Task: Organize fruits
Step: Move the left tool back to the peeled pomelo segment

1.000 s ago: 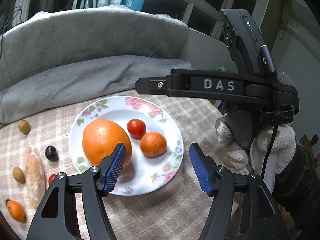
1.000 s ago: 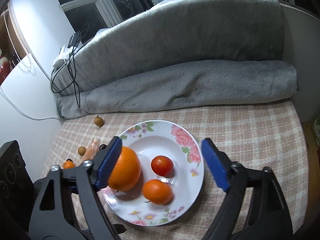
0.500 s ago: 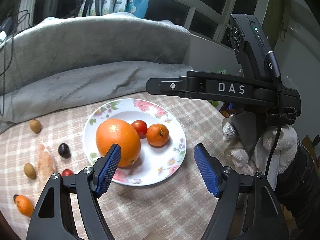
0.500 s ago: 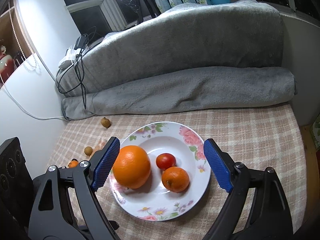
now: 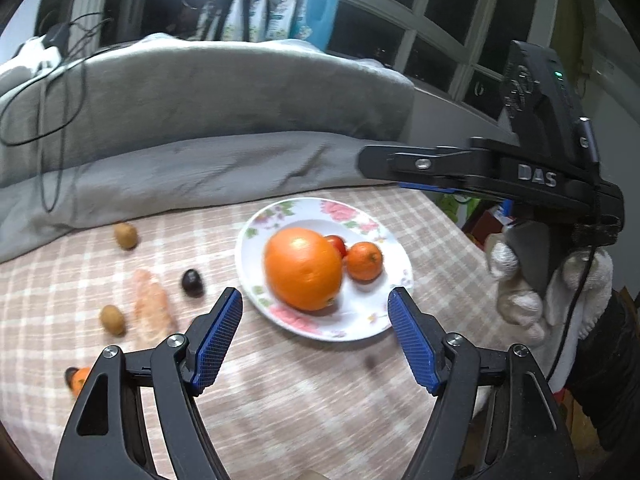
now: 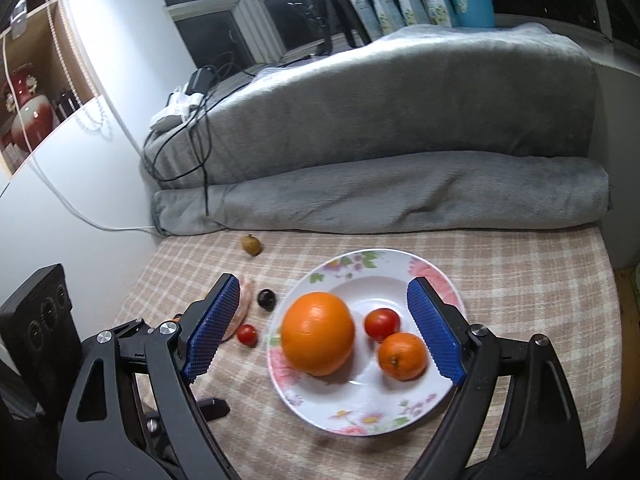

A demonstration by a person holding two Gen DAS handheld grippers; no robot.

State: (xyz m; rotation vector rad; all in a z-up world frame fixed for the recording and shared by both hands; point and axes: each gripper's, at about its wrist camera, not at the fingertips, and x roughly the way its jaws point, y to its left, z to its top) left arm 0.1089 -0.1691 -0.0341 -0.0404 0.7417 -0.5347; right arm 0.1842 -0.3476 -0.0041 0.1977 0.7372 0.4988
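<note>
A flowered white plate (image 5: pixel 398 254) on the checked cloth holds a big orange (image 5: pixel 303 268), a tomato (image 5: pixel 337 242) and a small mandarin (image 5: pixel 363 261). My left gripper (image 5: pixel 315 312) hovers open just short of the plate's near rim, nothing between its blue pads. My right gripper (image 6: pixel 323 296) is open above the plate (image 6: pixel 440 276), framing the orange (image 6: pixel 318 333), tomato (image 6: pixel 382 323) and mandarin (image 6: pixel 403 355) without touching them. Left of the plate lie a dark fruit (image 6: pixel 266 298), a cherry tomato (image 6: pixel 247 334), two brown fruits (image 5: pixel 125 235) (image 5: pixel 112 319) and a pale peach-coloured piece (image 5: pixel 151 310).
Rolled grey blankets (image 6: pixel 380 196) with cables (image 6: pixel 200 152) close off the back of the table. A small orange fruit (image 5: pixel 80 378) sits near the left edge. A gloved hand (image 5: pixel 520 300) holds the right gripper's body (image 5: pixel 536 178) at the right. The cloth drops off at the right edge (image 6: pixel 612 312).
Both grippers have drawn back and lifted from the plate, which looks smaller and farther. The left jaws stand a little wider and its pad no longer sits beside the orange.
</note>
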